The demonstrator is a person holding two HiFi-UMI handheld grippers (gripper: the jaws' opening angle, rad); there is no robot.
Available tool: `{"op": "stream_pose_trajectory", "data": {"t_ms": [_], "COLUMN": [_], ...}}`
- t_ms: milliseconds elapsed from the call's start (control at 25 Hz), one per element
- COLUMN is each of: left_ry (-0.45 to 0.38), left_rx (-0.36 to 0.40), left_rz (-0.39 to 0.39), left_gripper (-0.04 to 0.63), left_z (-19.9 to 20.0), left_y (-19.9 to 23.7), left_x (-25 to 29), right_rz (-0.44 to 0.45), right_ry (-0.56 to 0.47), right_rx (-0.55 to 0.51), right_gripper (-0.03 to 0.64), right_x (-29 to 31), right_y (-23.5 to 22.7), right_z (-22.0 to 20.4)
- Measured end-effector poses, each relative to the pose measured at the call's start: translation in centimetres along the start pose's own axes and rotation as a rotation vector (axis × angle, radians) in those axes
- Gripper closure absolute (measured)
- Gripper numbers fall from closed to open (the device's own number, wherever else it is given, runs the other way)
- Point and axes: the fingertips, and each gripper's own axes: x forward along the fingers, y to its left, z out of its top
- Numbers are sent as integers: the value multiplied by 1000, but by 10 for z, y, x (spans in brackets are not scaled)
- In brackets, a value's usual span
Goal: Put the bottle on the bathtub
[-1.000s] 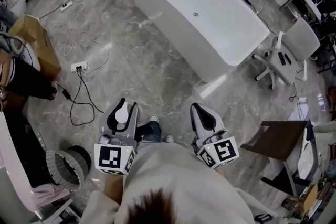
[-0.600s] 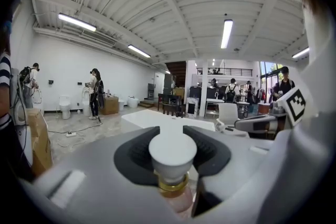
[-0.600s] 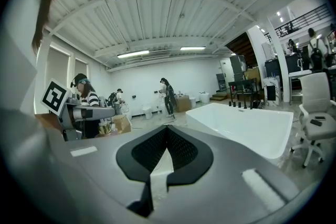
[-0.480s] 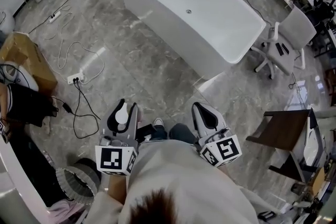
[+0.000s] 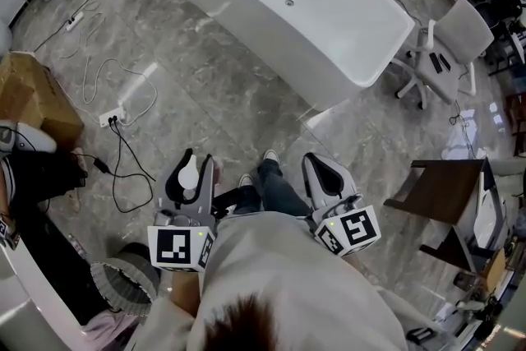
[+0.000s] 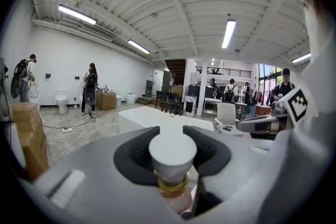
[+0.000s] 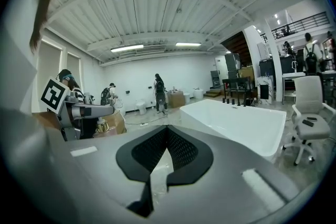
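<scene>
Bottle [image 6: 172,157] with the white cap is clamped in the left gripper [image 5: 187,175], up over the floor [image 5: 205,119] and well apart from the bathtub [image 5: 255,37]. Right gripper [image 5: 325,177] is pinched closed on nothing, tips touching, pointing toward the tub too.

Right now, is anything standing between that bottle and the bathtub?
Nothing visible. The bottle sits in the left gripper, and only bare floor lies between it and the bathtub. The cables lie off to the left, and the chair stands past the bathtub's right end.
</scene>
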Motion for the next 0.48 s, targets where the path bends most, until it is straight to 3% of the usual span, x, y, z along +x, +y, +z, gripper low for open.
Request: {"op": "stream_pose_trajectory", "data": {"t_ms": [480], "left_ry": [2], "left_rx": [-4], "left_rz": [56], "left_gripper": [411], "left_z": [10], "left_y": [7], "left_x": [44], "right_rz": [38], "right_ry": [40], "right_rx": [-31], "right_gripper": [618], "right_x": [46], "right_y": [-42], "right_z": [10]}}
